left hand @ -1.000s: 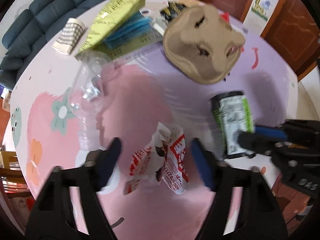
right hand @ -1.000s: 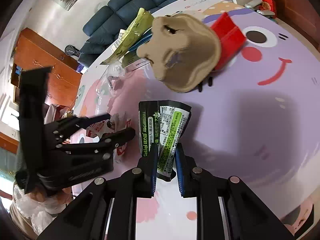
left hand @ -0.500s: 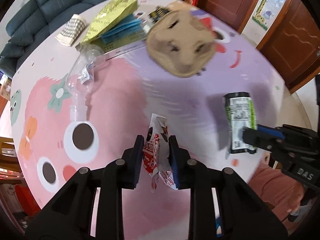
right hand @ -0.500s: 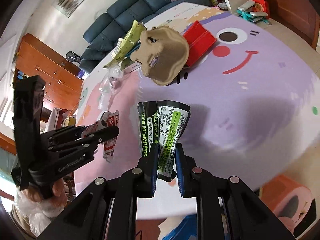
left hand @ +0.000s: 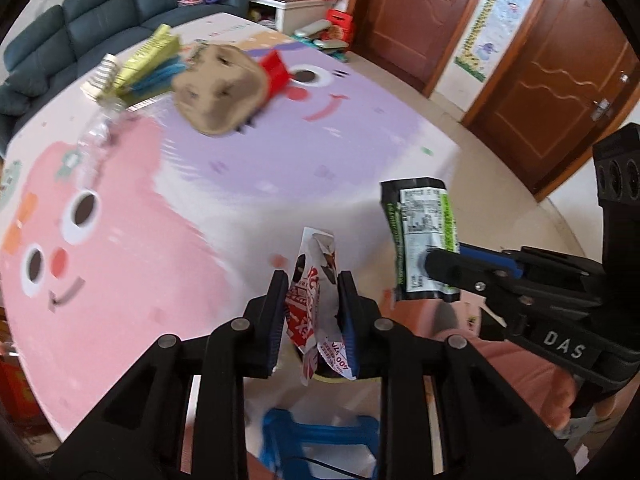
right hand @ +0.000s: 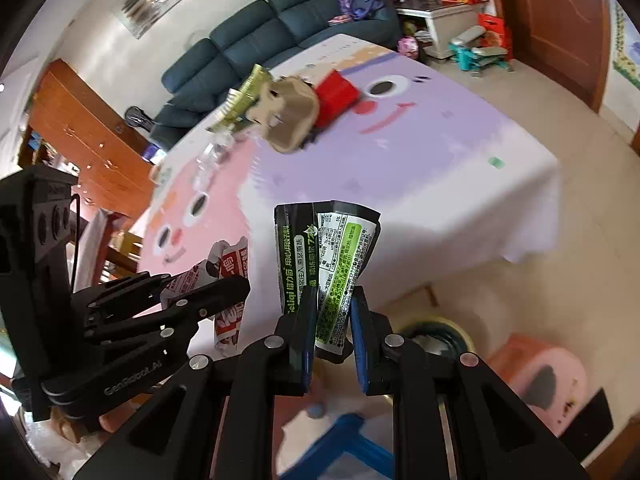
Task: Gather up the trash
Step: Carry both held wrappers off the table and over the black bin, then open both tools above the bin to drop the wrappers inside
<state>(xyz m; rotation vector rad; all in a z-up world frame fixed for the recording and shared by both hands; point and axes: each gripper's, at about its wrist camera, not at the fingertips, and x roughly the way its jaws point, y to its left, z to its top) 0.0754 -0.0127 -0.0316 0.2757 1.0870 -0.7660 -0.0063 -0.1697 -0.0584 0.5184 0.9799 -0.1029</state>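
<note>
My left gripper (left hand: pixel 312 280) is shut on a crumpled red-and-white wrapper (left hand: pixel 316 312), held in the air off the table's near edge; that gripper also shows in the right wrist view (right hand: pixel 224 280). My right gripper (right hand: pixel 333 300) is shut on a black-and-green snack packet (right hand: pixel 328 264), also lifted clear of the table; the packet also shows in the left wrist view (left hand: pixel 424 236). Left on the table (left hand: pixel 240 184) are a brown egg carton (left hand: pixel 220 84), a clear plastic bottle (left hand: pixel 100 128), a yellow-green bag (left hand: pixel 148 56) and a red box (left hand: pixel 276 72).
A blue plastic stool (right hand: pixel 352 440) and a pink stool (right hand: pixel 540 376) stand on the floor below the grippers. A dark round bin-like object (right hand: pixel 436 340) sits beside them. A dark blue sofa (right hand: pixel 280 28) is behind the table, wooden doors (left hand: pixel 540 60) to the right.
Both grippers have pulled back from the table with their wrappers, from over the tabletop to beyond its near edge. One second ago the left gripper was open around the red-and-white wrapper.
</note>
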